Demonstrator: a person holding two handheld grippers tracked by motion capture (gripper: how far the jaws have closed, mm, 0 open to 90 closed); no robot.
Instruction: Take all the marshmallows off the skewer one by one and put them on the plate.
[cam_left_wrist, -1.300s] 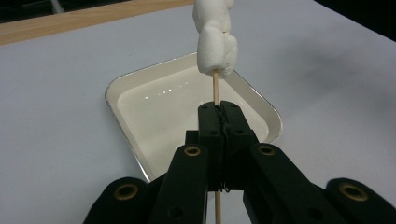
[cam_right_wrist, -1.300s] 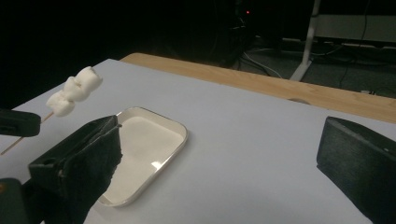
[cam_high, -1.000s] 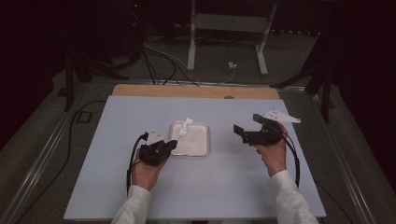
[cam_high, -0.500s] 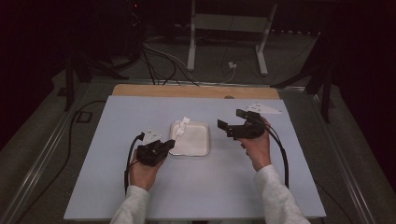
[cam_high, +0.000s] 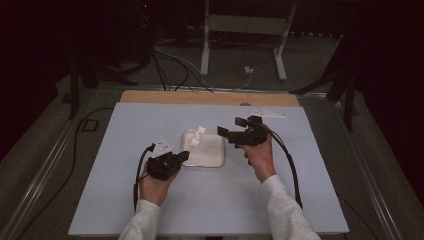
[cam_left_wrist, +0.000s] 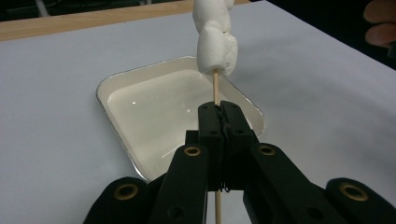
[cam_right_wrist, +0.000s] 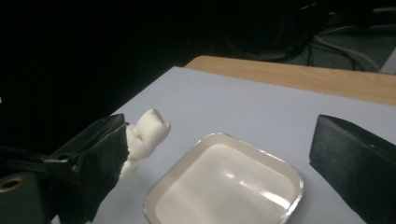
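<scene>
High view: a white tray (cam_high: 210, 156) sits mid-table on the pale blue mat (cam_high: 125, 200). The left gripper (cam_high: 172, 161) lies low just near-left of the tray, forearm coming in from the near edge, holding a skewer of marshmallows (cam_high: 197, 137) that leans up over the tray. The right gripper (cam_high: 234, 131) hovers at the tray's far-right corner, wrist cocked inward, jaws spread wide.

Left gripper view: its jaws are clamped together on the thin wooden stick (cam_left_wrist: 215, 91), marshmallows (cam_left_wrist: 214, 39) threaded above, tray (cam_left_wrist: 116, 84) behind.

Right gripper view: the wide-apart jaws frame the marshmallows (cam_right_wrist: 147, 133) and tray (cam_right_wrist: 187, 149).

The step looks like pulling a marshmallow off. Best to close softly around the top piece, slide along the stick's line, and keep the left hand steady.
</scene>
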